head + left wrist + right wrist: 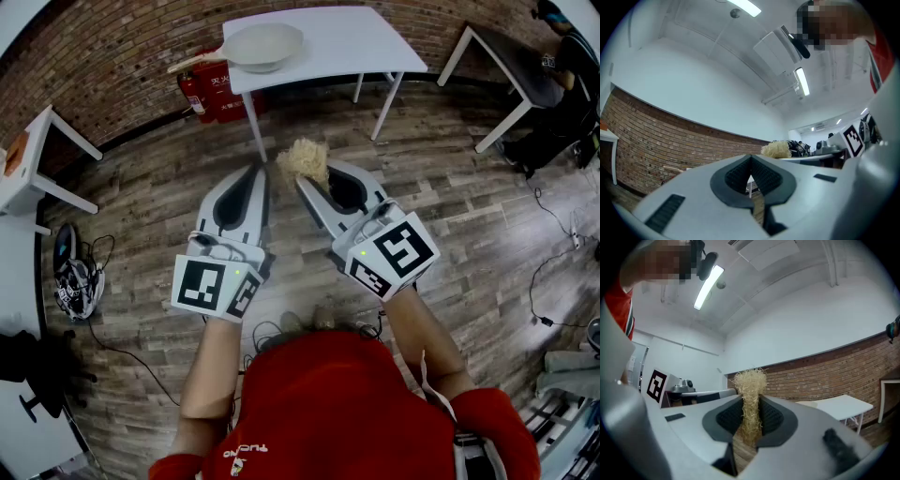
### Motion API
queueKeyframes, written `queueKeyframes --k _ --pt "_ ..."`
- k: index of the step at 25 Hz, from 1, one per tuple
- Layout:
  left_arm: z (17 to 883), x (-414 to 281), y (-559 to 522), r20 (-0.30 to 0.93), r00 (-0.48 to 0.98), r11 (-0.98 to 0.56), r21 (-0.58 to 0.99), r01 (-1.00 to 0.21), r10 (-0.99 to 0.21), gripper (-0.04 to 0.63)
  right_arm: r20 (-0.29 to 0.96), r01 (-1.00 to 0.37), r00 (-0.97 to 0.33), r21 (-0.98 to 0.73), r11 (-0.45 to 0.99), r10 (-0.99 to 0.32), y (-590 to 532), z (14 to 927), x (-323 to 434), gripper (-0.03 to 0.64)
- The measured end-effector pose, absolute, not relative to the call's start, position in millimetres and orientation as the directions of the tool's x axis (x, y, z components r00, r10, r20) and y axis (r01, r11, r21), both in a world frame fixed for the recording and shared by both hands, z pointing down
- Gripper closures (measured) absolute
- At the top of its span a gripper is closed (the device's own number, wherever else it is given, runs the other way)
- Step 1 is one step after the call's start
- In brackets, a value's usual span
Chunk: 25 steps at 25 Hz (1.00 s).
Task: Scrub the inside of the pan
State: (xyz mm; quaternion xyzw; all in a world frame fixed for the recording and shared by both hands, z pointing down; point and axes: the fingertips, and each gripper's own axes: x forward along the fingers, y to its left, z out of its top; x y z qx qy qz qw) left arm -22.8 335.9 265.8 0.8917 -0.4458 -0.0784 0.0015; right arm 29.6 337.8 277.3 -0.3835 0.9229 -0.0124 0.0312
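Observation:
A pale round pan (262,45) with a wooden handle sits on the white table (347,42) far ahead, well beyond both grippers. My right gripper (300,178) is shut on a straw-coloured fibre scrubber (302,159), whose tuft sticks out past the tips. The right gripper view shows the scrubber (750,394) pinched between the dark pads of the right gripper (749,427). My left gripper (260,172) is held beside it, shut and empty. In the left gripper view the left gripper (751,174) has its pads meeting, and the scrubber (776,150) shows just beyond. Both grippers hover over the wooden floor.
Red fire extinguishers (211,89) stand by the brick wall under the table's left end. A helmet (75,281) and cables lie on the floor at left. Another table (506,56) with a seated person (562,56) is at the far right; a white desk (28,159) at left.

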Motion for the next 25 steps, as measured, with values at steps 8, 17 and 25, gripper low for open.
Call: queueKeyframes --k 8,17,25 --pt "266.7 -15.6 333.0 -0.137 0.586 -0.598 0.067 -0.799 -0.799 0.581 -0.048 -0.707 -0.704 -0.044 0.705 -0.709 333.7 278.0 37.3 0.531" --pt "269.6 -6.8 315.1 -0.121 0.567 -0.577 0.067 -0.814 -0.815 0.581 -0.018 -0.703 -0.71 -0.03 0.71 -0.704 312.6 280.9 45.9 0.529" --pt "267.3 7.2 288.0 -0.102 0.525 -0.531 0.046 -0.846 -0.845 0.581 0.024 -0.694 -0.72 0.001 0.72 -0.694 279.3 283.5 58.3 0.529"
